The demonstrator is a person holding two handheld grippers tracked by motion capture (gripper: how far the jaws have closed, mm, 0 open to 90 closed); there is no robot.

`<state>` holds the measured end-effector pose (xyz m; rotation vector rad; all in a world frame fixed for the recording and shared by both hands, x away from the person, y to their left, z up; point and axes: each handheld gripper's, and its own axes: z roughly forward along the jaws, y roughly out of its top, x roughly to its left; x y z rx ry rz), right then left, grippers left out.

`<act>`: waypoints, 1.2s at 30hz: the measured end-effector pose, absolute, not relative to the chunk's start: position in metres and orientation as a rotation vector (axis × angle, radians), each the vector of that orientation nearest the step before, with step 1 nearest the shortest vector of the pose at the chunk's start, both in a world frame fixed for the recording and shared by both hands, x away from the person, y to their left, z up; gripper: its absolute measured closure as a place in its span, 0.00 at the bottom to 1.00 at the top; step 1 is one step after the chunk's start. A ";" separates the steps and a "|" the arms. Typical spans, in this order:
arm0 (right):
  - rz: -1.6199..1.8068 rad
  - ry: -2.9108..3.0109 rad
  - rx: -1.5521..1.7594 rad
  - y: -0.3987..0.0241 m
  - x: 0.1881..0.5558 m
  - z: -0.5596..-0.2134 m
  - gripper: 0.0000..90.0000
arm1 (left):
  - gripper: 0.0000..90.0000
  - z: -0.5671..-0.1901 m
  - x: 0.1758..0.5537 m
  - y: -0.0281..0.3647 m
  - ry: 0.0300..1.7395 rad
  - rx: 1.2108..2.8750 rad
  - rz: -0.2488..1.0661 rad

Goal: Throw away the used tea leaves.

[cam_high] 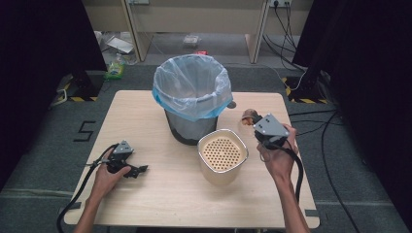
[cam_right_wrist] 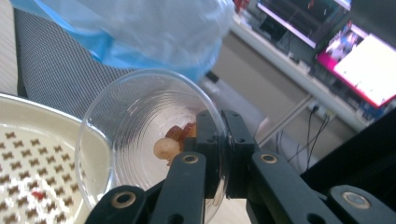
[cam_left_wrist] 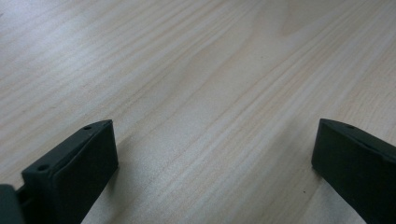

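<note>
The right gripper (cam_high: 256, 121) is clamped on the rim of a clear plastic cup (cam_right_wrist: 154, 140): in the right gripper view one black jaw sits inside the cup wall and the other outside, the two pinched together on the thin plastic. The right hand (cam_high: 278, 158) comes up from the bottom edge at about 5 o'clock of the table (cam_high: 160, 204), forearm angled up and slightly left, wrist raised, the grey plate on top of the gripper facing the camera and the jaws pointing toward 10 o'clock.

The cup is held tipped well off upright. Its long axis runs roughly along the jaws' line, and its mouth opens toward the gripper's own camera, so that one looks straight down the ribbed inside to the bottom. A few bits of food (cam_right_wrist: 173, 140), pale and reddish-brown, lie low against the inner wall beside the jaw. In the high view the cup sits at about 3 o'clock of the bin (cam_high: 192, 126), just above and to the right of the cream strainer bowl (cam_high: 222, 153), whose perforated insert shows at the left of the right gripper view.

The bin, lined with a pale blue bag (cam_high: 192, 87), stands at the table's middle, toward 12 o'clock.

The left gripper (cam_high: 127, 167) rests low at about 8 o'clock of the table, the left hand (cam_high: 107, 175) wrapped round it, jaws spread wide apart over bare wood with nothing between them.
</note>
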<state>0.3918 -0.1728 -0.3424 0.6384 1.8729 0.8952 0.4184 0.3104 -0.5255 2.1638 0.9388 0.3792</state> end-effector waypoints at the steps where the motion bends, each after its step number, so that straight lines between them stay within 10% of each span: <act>1: 0.895 1.873 0.638 -0.173 0.392 -0.342 0.97 | 0.00 -0.525 0.418 0.310 0.939 2.164 0.379; 36: 0.475 1.486 0.004 -0.096 0.360 -0.409 0.98 | 0.00 -0.526 0.418 0.310 0.938 2.163 0.380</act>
